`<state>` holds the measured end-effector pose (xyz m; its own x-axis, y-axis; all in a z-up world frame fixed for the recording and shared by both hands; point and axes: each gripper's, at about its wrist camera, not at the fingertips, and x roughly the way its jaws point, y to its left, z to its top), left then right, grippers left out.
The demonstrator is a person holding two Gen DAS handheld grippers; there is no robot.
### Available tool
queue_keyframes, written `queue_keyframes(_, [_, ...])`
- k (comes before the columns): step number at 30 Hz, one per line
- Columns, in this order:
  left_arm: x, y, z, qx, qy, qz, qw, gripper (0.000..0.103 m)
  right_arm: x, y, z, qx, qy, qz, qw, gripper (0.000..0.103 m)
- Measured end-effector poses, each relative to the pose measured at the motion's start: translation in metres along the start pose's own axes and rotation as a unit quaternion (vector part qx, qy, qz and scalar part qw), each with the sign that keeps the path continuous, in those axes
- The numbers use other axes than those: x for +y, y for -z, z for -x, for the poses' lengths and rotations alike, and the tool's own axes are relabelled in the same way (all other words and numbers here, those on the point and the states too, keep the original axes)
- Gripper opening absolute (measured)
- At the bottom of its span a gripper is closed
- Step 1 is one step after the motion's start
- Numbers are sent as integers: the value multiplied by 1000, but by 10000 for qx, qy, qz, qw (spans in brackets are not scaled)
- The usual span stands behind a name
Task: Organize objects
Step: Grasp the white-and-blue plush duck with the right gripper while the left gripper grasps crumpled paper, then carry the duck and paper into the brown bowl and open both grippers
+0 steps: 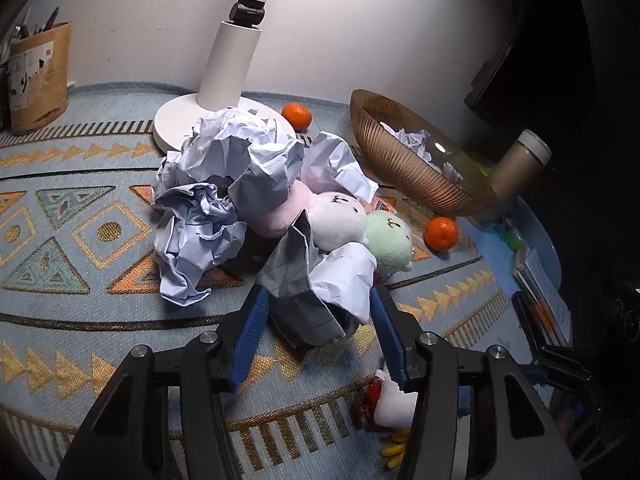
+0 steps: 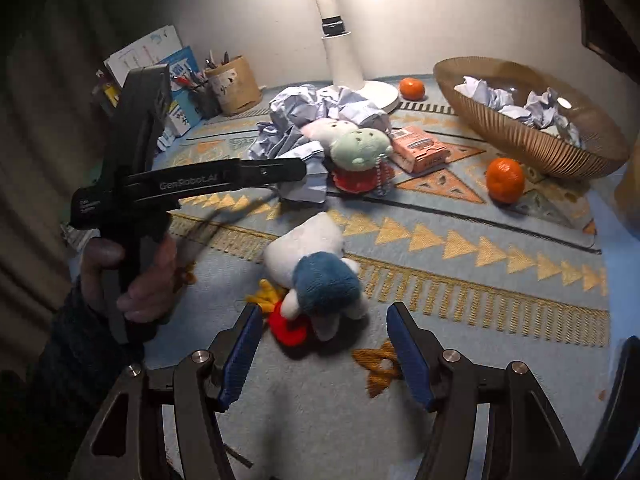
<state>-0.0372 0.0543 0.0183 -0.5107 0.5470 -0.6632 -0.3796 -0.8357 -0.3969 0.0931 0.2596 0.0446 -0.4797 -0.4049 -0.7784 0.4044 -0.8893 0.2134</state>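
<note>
My left gripper (image 1: 318,300) is open, its blue pads on either side of a crumpled lined paper ball (image 1: 320,280) on the patterned mat. A bigger pile of crumpled paper (image 1: 216,196) lies behind it, against a pink, white and green plush toy (image 1: 344,220). My right gripper (image 2: 324,320) is open, with a white and blue plush chicken (image 2: 316,276) lying just ahead between its pads. A ribbed amber bowl (image 2: 532,136) at the right holds crumpled paper. Two tangerines (image 2: 505,180) (image 2: 412,88) sit on the mat. The left gripper's body (image 2: 192,180) shows in the right wrist view.
A white lamp base (image 1: 188,120) stands at the back. A pen holder (image 1: 38,76) and books stand at the back left. An orange box (image 2: 418,148) lies by the plush. A cylinder bottle (image 1: 520,164) leans behind the bowl. Papers lie at the mat's right edge (image 1: 544,292).
</note>
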Motion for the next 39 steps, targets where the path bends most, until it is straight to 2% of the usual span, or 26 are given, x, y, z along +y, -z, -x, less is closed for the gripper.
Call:
queue_keyframes(8, [-2,2,2,-66,-104,-70,9999,50,16,-19,-39,192,446,800,9956,62])
queue_keyframes(11, [-3,2,2,-76,-143,-126,9998,50,19,-17,-39,115,255,754,9968,47])
queue_keyframes(13, [-3,1,3,-88,-145,-146,9997,49,25,-13,-37,14,497,872,9949,45])
queue_keyframes(14, [-3,1,4,-98,-129,-163,9997,44,28,-11,-36,-4,580,894,9943,44])
queue_keyframes(16, [-5,1,6,-100,-115,-203,9997,41,28,-11,-29,-83,621,793,9949,44])
queue_keyframes(18, [-5,3,11,-109,-174,-195,9996,41,20,-12,-13,-343,708,588,9952,44])
queue_keyframes(22, [-9,15,33,-214,-244,-262,9991,41,-16,-18,12,-880,767,-413,9923,44])
queue_keyframes(25, [-9,24,48,-269,-268,-287,9989,41,-46,-19,6,-786,732,-1008,9891,44])
queue_keyframes(27, [-9,30,51,-295,-420,-334,9981,41,-57,-19,-5,-651,623,-1248,9881,45])
queue_keyframes(29, [-6,34,48,-293,-537,-323,9976,41,-61,-16,-11,-539,518,-1357,9879,45])
queue_keyframes(31, [-3,35,45,-257,-498,-255,9981,41,-61,-13,-16,-431,502,-1394,9880,46])
queue_keyframes(33, [-4,34,49,-386,-431,-315,9978,41,-61,-9,-17,-321,498,-1429,9880,58])
queue_keyframes(35, [-3,36,49,-366,-389,-310,9981,41,-62,-5,-9,-437,515,-1449,9871,67])
queue_keyframes(39, [-5,37,46,-297,-409,-347,9981,41,-58,-4,1,-532,761,-1253,9878,68])
